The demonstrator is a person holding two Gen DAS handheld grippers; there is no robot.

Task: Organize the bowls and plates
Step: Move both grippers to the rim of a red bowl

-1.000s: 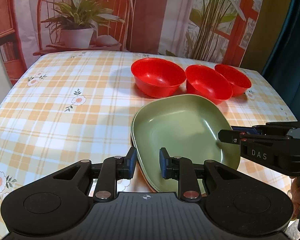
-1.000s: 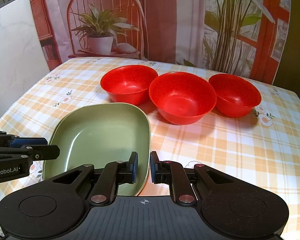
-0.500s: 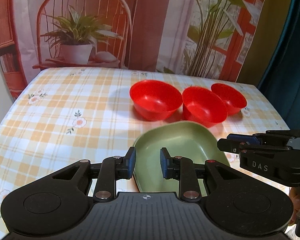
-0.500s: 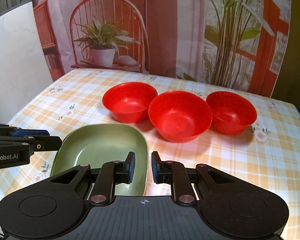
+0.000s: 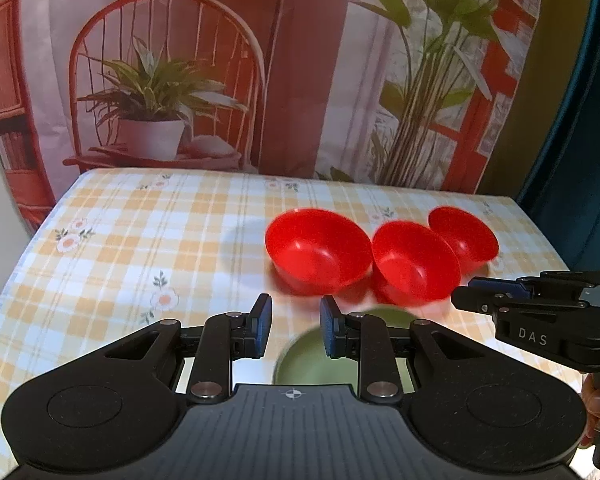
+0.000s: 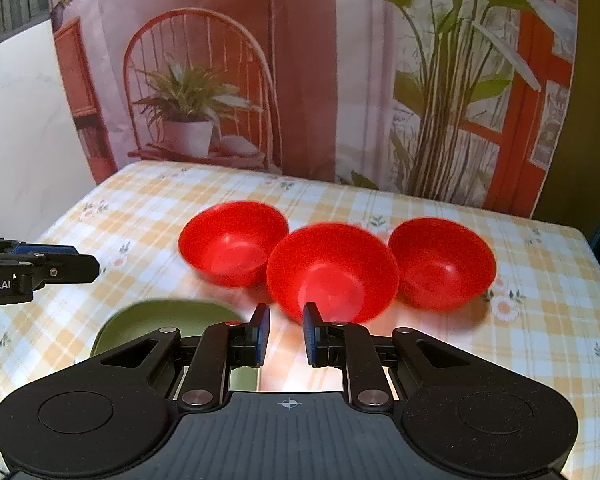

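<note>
Checked tablecloth [image 6: 500, 360]: green plate [image 6: 168, 316] near, beneath empty part-open left gripper [image 5: 292, 326] and right gripper [image 6: 285, 334]; three red bowls [image 6: 332, 272] beyond.

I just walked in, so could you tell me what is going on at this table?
A person holds a gripper in each hand above a checked tablecloth. The left gripper and right gripper are both open and hold nothing. Three red bowls sit in a row, unstacked, with a green plate in front of them.
</note>
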